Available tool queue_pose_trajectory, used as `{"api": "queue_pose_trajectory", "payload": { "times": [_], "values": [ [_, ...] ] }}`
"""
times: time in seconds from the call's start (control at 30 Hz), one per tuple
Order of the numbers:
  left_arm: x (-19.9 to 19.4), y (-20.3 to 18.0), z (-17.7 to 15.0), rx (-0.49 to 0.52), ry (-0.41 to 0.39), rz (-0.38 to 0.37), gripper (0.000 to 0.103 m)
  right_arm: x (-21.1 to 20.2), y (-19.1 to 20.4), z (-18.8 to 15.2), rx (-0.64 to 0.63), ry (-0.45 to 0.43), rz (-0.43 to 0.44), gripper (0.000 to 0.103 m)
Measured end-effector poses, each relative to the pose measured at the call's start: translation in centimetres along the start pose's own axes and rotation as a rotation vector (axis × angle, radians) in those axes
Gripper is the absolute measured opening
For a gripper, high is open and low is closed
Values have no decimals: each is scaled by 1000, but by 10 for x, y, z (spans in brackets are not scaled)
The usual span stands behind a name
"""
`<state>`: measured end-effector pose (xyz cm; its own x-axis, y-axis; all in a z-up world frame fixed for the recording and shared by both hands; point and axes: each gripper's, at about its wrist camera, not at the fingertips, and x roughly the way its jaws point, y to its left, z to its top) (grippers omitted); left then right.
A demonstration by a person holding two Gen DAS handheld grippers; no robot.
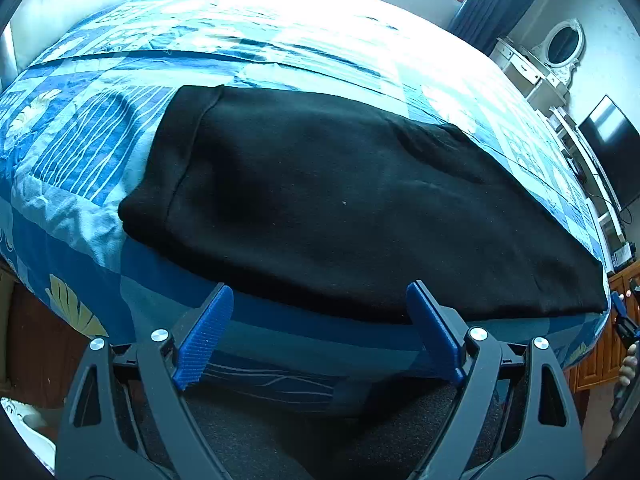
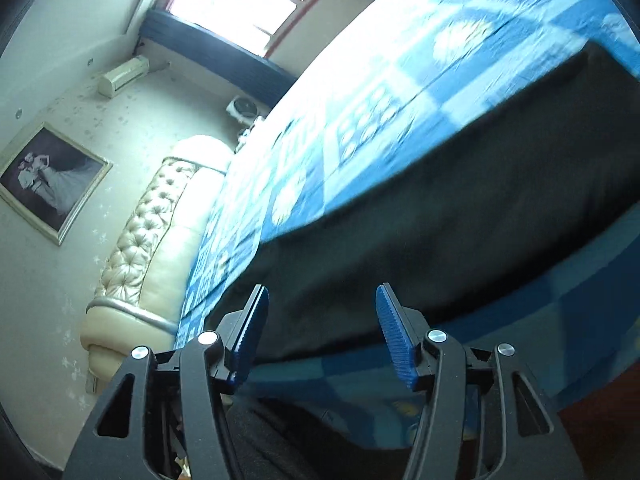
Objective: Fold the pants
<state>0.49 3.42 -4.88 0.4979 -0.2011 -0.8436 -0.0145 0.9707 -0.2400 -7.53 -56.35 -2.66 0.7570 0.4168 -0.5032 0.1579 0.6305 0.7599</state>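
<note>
Presently the black pants (image 1: 340, 200) lie folded into a flat bundle on the bed (image 1: 280, 52), just ahead of both tongs. Risk, as a judgement: the bundle's near edge sits close to the mattress edge, so a careless drag toward the tongs could pull it off or spring the layers apart; loose fleece may also bunch if only the top layer is nipped. Left tongs (image 1: 320, 332): spread wide, empty, tips just short of the near hem. Right tongs (image 2: 322, 334): parted about halfway, nothing between them, touching no cloth.
</note>
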Motion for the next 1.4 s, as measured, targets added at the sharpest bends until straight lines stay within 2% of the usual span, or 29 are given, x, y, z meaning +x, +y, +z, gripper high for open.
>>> {"api": "queue_pose_trajectory", "payload": {
  "times": [0.1, 0.2, 0.33, 0.5, 0.57, 0.67, 0.73, 0.83, 0.9, 0.97, 1.03, 1.17, 1.27, 1.4],
  "values": [
    [-1, 9, 0, -35, -10, 12, 88, -41, -57, 49, 44, -90, -135, 56],
    [-2, 22, -3, -70, -17, 31, 88, -67, -120, 79, 150, -137, -261, 56],
    [-1, 36, -10, -120, 4, 76, 88, -82, -183, 92, 264, -150, -281, 56],
    [0, 49, -13, -160, 35, 121, 88, -65, -222, 91, 315, -65, -206, 58],
    [-1, 50, -12, -162, 32, 128, 88, -63, -222, 89, 319, -91, -155, 65],
    [-2, 46, -9, -153, 25, 129, 88, -53, -229, 79, 373, -56, 11, 65],
    [2, 44, -6, -144, 27, 124, 88, -47, -226, 71, 357, -48, 48, 65],
    [5, 37, -5, -132, 31, 110, 88, -45, -228, 61, 416, -119, 93, 64],
    [7, 34, -4, -121, 34, 100, 88, -43, -230, 56, 448, -164, 71, 55],
    [9, 30, -4, -108, 39, 94, 88, -38, -230, 52, 476, -180, 7, 32],
    [10, 28, -4, -99, 43, 87, 88, -35, -226, 51, 483, -196, -47, 27],
    [6, 28, -3, -90, 33, 73, 88, -37, -206, 56, 477, -234, -101, 24],
    [1, 31, -1, -80, 22, 70, 88, -41, -182, 62, 465, -272, -44, 24],
    [-6, 35, -1, -87, 12, 54, 88, -42, -126, 72, 373, -273, 49, 24]
  ]
}}
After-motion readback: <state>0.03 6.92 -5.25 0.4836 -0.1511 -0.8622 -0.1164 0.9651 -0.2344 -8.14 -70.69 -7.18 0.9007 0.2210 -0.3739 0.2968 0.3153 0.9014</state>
